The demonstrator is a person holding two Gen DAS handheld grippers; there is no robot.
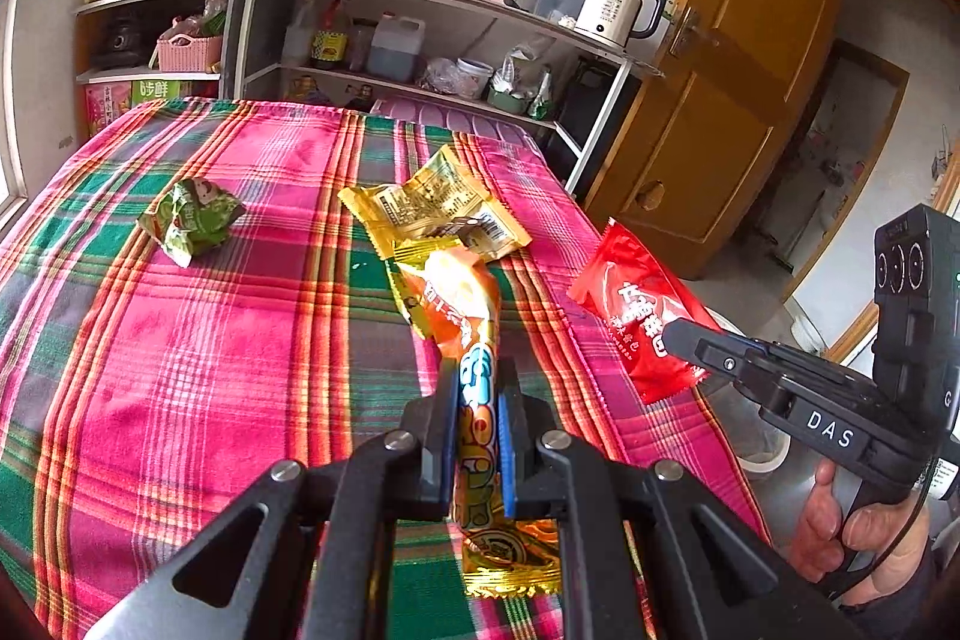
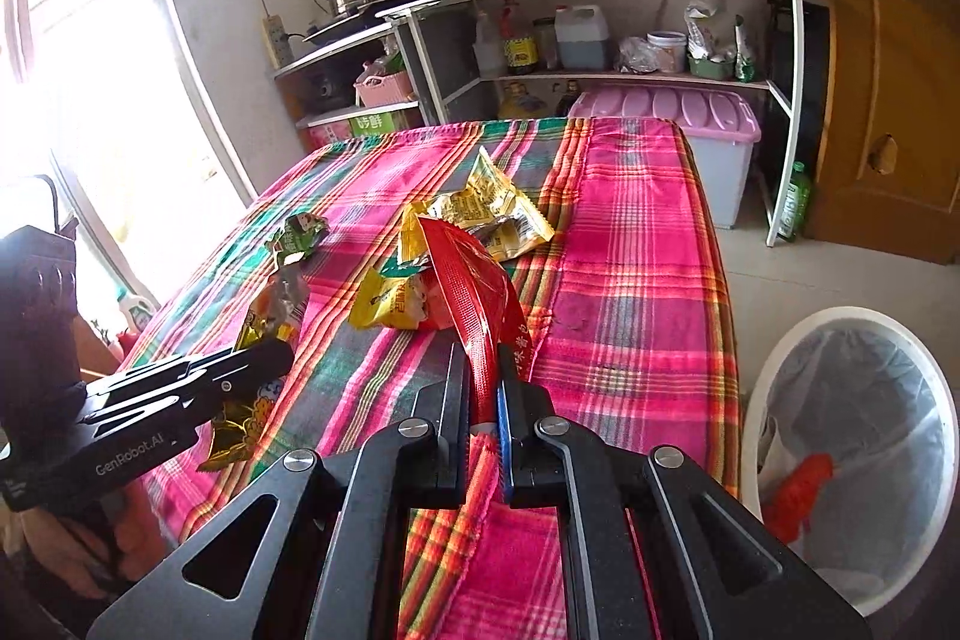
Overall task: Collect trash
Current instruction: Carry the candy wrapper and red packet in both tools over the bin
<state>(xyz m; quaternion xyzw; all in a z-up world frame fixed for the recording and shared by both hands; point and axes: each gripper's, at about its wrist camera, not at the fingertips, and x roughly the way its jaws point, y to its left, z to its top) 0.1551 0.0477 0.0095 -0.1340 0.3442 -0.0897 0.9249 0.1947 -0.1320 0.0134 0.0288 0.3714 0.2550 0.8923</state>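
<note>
With both tongs clamped, left tongs [image 1: 477,400] on the orange wrapper [image 1: 468,316], right tongs [image 2: 483,388] on the red wrapper [image 2: 474,280], we risk either slick film slipping free short of the bin [image 2: 774,370] at lower right.

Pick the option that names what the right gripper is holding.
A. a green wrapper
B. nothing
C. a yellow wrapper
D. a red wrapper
D: in the right wrist view the right gripper is shut on the red wrapper, and the left wrist view shows the same red wrapper pinched at that gripper's tip beyond the table edge.
</note>
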